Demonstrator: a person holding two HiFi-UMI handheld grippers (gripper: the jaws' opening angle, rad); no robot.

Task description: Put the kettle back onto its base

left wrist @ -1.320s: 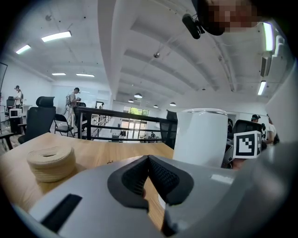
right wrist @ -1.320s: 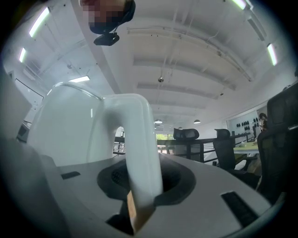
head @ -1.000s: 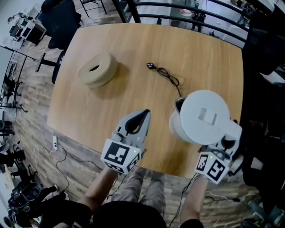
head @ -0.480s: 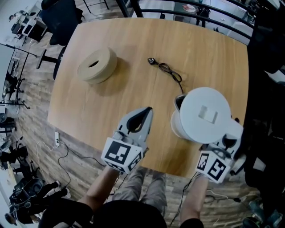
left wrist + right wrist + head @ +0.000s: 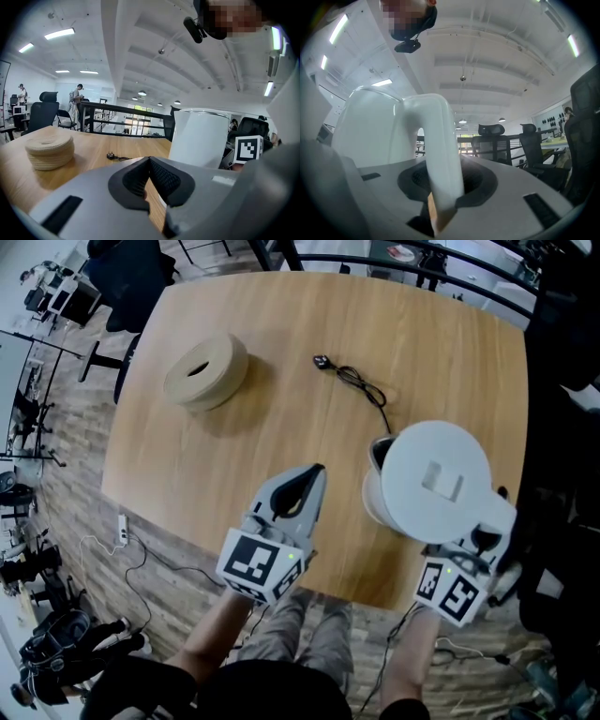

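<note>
**Kettle gripped by its handle over the near right of the table; seating on the base not confirmed.**

The left gripper (image 5: pixel 314 471) is held idle at near centre, jaws closed on nothing; the white kettle (image 5: pixel 436 479) is held at its handle (image 5: pixel 436 131) by the right gripper (image 5: pixel 440 174), jaws clamped on it; the base is hidden, judged to lie beneath the kettle, where the black cord (image 5: pixel 356 385) leads; a level, centred lowering is called for next. The wooden table (image 5: pixel 281 334) also bears a beige ring (image 5: pixel 204 381) at far left; an open office with wood floor (image 5: pixel 66 456), black chair (image 5: pixel 131 282) and railing (image 5: pixel 122 108) is seen beyond.
</note>
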